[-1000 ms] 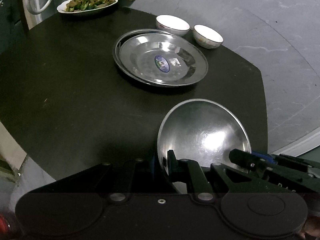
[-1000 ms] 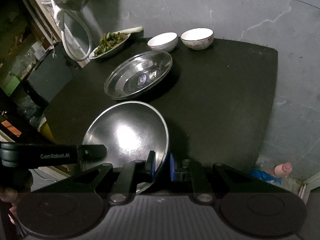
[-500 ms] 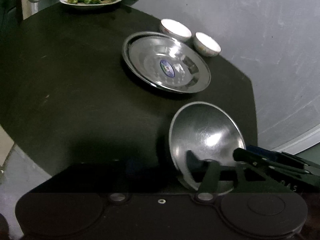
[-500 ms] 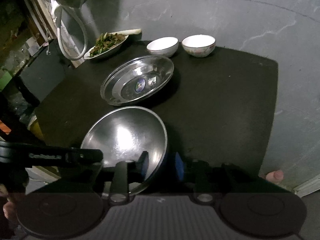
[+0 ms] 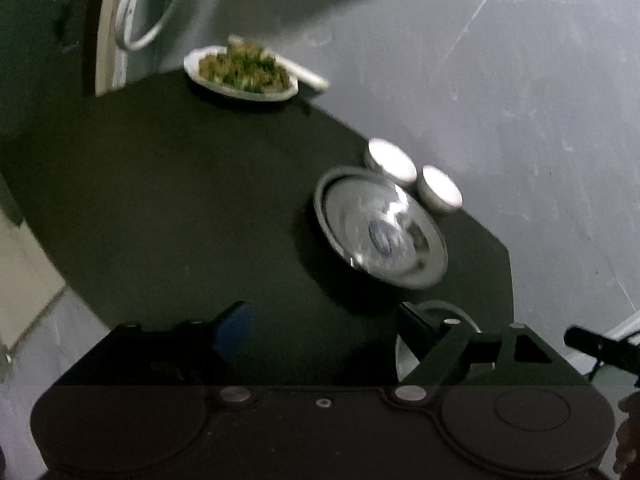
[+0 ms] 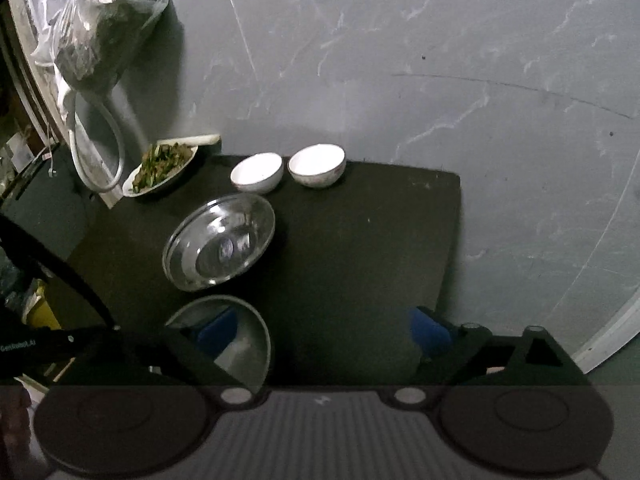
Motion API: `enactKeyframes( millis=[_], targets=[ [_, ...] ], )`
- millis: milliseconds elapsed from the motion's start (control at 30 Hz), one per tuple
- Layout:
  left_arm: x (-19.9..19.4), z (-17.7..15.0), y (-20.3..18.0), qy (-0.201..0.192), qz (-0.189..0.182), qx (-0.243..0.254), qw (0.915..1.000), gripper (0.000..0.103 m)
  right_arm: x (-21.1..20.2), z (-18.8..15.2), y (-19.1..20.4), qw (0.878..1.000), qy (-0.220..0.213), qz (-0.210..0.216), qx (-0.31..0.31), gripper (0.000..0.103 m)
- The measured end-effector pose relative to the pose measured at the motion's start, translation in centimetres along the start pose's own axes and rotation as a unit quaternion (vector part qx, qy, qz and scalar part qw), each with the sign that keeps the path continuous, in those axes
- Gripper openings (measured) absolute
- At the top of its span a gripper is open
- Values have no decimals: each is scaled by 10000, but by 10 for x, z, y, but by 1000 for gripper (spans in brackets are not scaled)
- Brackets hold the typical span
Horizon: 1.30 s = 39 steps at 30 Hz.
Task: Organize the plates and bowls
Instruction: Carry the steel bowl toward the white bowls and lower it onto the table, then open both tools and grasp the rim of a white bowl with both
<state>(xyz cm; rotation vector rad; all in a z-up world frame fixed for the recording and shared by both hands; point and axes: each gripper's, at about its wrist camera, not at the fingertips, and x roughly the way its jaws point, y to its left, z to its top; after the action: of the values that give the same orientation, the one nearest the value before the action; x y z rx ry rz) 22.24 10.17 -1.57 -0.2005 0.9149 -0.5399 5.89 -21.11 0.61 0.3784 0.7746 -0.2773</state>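
Observation:
A steel bowl sits at the near edge of the black table; it also shows in the left wrist view. A larger steel plate with a blue sticker lies beyond it, also in the left wrist view. Two white bowls stand side by side at the far edge. My right gripper is open and empty, its left finger over the steel bowl. My left gripper is open and empty, its right finger in front of the steel bowl.
A white plate of green vegetables stands at the table's far left corner. A white hose loop and a plastic-wrapped bundle hang by the grey wall on the left. The table's right edge drops to grey floor.
Both grippers opened wide and let go of the steel bowl, which now rests on the table. Both drew back and up; the left wrist view swung left.

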Motion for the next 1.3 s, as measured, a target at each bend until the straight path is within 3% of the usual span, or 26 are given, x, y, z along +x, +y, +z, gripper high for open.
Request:
enactKeyframes(
  millis=[67,200,533,667,767,900,1033,1200,1300],
  targets=[
    [-2,10,-1,-134,57,78,9999,94,0,5,5,10000,-36,7,-93,100],
    [-4,25,-8,-262,161,233,9993,99,6,11,13,9997,-46,167,-178,102],
    [3,35,-32,-178,615,102,9979,100,37,37,11,9972,-13,620,-422,102],
    [17,55,-59,-287,1057,-80,9940,101,62,59,-4,9948,-89,752,-680,102],
    [34,74,-81,-388,1260,-283,9909,101,84,80,-17,9918,-201,897,-885,102],
    [71,103,-103,-475,1531,-359,9864,101,114,108,-35,9821,-306,1439,-1172,102],
    [107,131,-114,-294,1750,-426,9832,101,147,135,-44,9716,-201,1836,-1481,102],
    [146,152,-121,-138,1948,-215,9805,101,183,167,-36,9587,-161,2218,-1771,100],
    [171,160,-124,11,1995,133,9798,101,201,178,-25,9525,-171,2352,-1928,94]
  ],
)
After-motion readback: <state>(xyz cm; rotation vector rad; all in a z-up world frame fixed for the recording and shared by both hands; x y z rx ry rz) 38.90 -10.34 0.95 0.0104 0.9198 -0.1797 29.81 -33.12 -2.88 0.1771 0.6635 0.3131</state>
